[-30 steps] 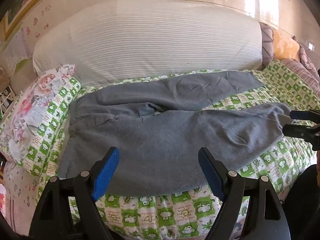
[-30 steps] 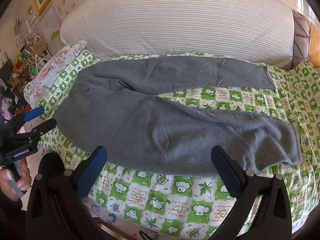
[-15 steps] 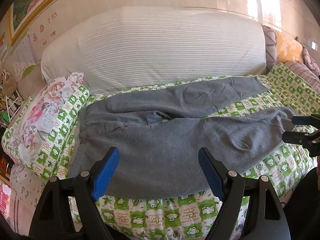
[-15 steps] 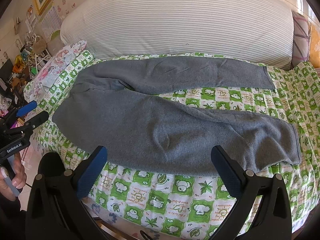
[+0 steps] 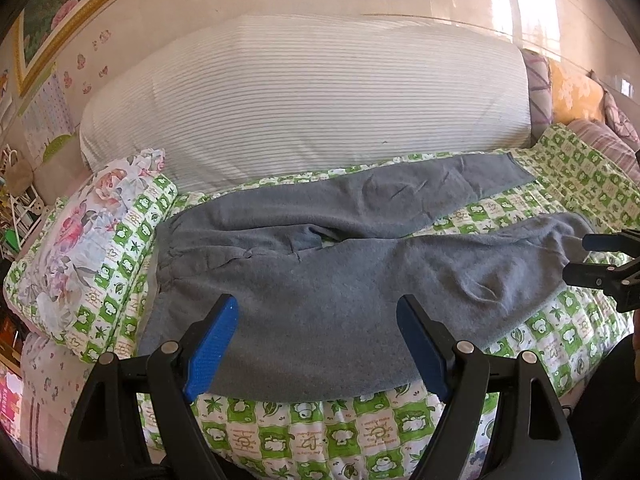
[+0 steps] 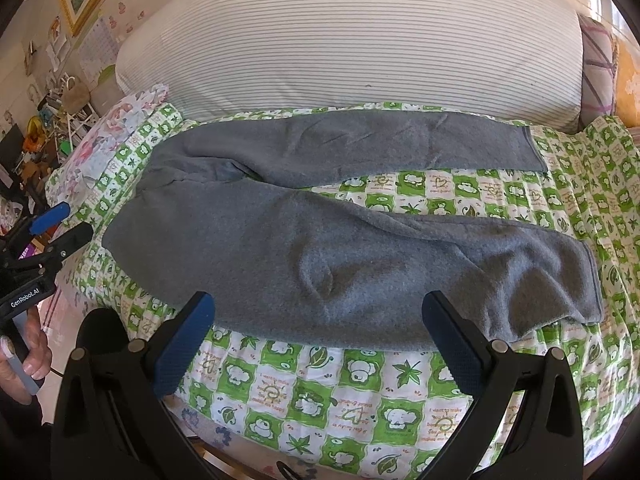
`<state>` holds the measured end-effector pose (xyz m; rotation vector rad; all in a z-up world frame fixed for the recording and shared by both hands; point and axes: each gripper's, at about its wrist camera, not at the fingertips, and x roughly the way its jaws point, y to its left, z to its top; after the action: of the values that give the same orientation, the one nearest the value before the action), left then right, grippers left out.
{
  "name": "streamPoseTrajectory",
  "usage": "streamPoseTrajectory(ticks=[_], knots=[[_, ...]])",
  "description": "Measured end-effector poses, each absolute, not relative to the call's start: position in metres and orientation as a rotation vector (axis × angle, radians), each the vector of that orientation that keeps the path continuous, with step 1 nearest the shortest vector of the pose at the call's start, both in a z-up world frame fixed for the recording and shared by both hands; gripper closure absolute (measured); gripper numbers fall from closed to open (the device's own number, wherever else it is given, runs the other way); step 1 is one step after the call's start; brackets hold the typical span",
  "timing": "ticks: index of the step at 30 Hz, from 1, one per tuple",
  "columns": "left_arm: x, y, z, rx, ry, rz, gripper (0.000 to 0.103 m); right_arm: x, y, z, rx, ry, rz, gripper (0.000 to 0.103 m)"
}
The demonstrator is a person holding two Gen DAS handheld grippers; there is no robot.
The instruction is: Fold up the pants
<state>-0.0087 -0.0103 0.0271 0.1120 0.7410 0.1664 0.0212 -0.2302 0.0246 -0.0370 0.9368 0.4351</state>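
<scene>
Grey fleece pants [image 5: 320, 276] lie spread flat on a green-and-white checked bed cover [image 5: 320, 428], waist at the left, two legs splayed to the right. They also show in the right wrist view [image 6: 320, 248]. My left gripper [image 5: 316, 344] is open and empty, hovering at the near edge below the waist and seat. My right gripper [image 6: 320, 344] is open and empty, hovering at the near edge of the near leg. Each gripper shows in the other's view: the right one [image 5: 576, 256] by the near leg's cuff, the left one [image 6: 64, 224] by the waist.
A large white striped bolster [image 5: 312, 108] lies along the wall behind the pants. A floral pillow [image 5: 88, 232] sits left of the waist. Orange and striped cushions [image 5: 572, 92] lie at the far right. Clutter [image 6: 44, 120] stands on the floor at the left.
Both grippers have drawn back and up a little from the bed, so the pants look smaller and further off. Both stay open. The pants have not moved.
</scene>
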Motion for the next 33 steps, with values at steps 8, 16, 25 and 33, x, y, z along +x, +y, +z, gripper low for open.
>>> streamPoseTrajectory(ticks=[8, 16, 25, 33], knots=[[-0.002, -0.018, 0.021, 0.118, 0.761, 0.138, 0.021, 0.022, -0.249, 0.02, 0.005, 0.941, 0.4, 0.0], [0.018, -0.042, 0.003, 0.056, 0.831, -0.021, 0.021, 0.02, -0.325, 0.013, 0.216, 0.935, 0.277, 0.0], [0.05, -0.101, -0.023, 0.083, 0.918, -0.239, 0.021, 0.021, -0.408, -0.004, 0.333, 0.941, 0.091, 0.0], [0.074, -0.158, -0.046, 0.184, 0.978, -0.391, 0.021, 0.04, -0.443, -0.009, 0.392, 0.944, -0.003, 0.004]])
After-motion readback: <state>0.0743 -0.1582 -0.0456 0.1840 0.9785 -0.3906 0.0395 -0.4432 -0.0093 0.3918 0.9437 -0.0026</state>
